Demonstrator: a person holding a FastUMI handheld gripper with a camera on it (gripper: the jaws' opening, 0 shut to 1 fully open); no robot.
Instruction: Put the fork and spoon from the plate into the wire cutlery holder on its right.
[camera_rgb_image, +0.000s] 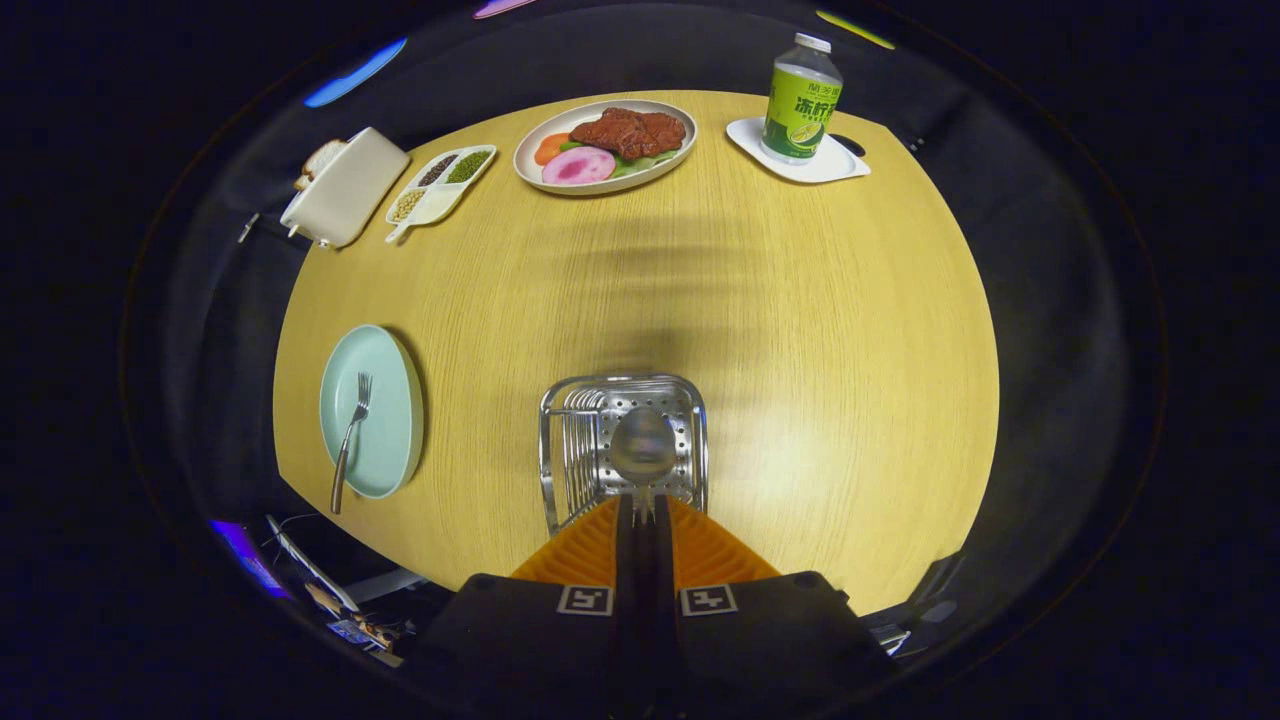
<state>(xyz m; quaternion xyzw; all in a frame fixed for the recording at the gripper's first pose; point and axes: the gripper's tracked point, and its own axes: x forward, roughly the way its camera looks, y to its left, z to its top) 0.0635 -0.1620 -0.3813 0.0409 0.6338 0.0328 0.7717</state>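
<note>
Just ahead of the fingers (643, 512), the spoon (642, 447) hangs with its bowl over the open top of the wire cutlery holder (622, 445), its handle pinched between the two fingers, which are closed nearly together on it. The spoon's long axis runs straight out along the fingers, in line with the holder, so the drop looks well aimed. The fork (350, 435) lies on the pale plate (385, 455) well off to the holder's left on the table (800, 330), tines pointing away.

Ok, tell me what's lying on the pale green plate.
One fork lies on the pale green plate, handle overhanging its near rim. The spoon is gripped in the hand-held gripper over the wire cutlery holder.
</note>
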